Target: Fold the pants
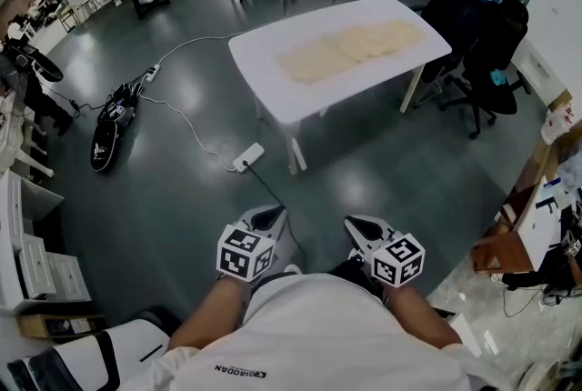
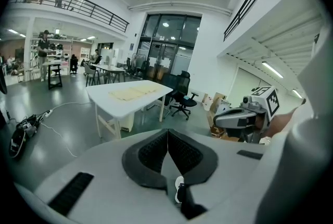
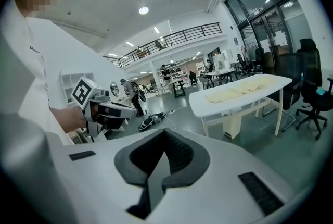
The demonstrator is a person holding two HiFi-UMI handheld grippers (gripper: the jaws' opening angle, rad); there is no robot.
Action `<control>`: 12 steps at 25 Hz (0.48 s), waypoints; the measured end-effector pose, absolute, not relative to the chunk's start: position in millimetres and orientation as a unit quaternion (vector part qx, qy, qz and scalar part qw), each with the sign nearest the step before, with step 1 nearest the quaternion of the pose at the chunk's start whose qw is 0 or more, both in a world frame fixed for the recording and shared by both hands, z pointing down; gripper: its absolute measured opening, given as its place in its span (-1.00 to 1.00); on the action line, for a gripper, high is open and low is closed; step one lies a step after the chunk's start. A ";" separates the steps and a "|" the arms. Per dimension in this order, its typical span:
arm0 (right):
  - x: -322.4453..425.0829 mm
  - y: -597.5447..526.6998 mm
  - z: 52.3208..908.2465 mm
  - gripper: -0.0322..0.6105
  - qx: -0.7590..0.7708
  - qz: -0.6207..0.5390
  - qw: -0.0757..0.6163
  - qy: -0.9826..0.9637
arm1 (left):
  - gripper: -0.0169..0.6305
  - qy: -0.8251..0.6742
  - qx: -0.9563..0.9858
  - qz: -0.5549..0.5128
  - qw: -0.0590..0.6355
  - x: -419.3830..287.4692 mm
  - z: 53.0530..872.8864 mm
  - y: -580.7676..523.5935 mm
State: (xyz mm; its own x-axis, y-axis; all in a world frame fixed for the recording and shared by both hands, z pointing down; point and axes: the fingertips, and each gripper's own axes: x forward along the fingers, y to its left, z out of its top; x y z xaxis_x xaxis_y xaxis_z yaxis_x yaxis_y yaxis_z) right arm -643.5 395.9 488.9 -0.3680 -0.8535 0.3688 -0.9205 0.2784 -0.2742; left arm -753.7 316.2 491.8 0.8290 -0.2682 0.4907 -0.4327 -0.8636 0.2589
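Well back from the desk (image 1: 264,75), the left claw (image 1: 269,215) and right claw (image 1: 356,226) hang at the person's waist, both pinched shut on nothing. The pants (image 1: 350,48) lie spread flat on the desk, well apart from them. Best move, I'd say: step in, open both, and grip matching edges so the fold lands square.

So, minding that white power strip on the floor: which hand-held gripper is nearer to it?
Left. In the head view the left hand-held gripper appears just below the power strip; the right hand-held gripper is below it and well off to its right, farther away.
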 end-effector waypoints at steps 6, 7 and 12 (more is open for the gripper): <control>-621.0 397.4 488.2 -0.84 0.554 0.235 0.066 -0.796 | -0.86 -0.183 0.938 0.230 0.184 -730.0 491.6 321.1; -616.6 398.4 488.5 -0.84 0.552 0.235 0.064 -0.797 | -0.86 -0.183 0.938 0.230 0.186 -724.1 492.1 322.3; -594.1 387.7 488.2 -0.84 0.540 0.238 0.059 -0.805 | -0.86 -0.194 0.933 0.215 0.214 -701.3 487.0 316.3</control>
State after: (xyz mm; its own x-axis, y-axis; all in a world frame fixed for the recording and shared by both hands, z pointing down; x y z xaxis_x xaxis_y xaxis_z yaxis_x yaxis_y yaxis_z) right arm -594.1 387.7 488.2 -0.4098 -0.8415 0.3520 -0.8976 0.3033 -0.3198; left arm -701.3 316.3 487.0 0.8316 -0.2707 0.4849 -0.4549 -0.8328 0.3153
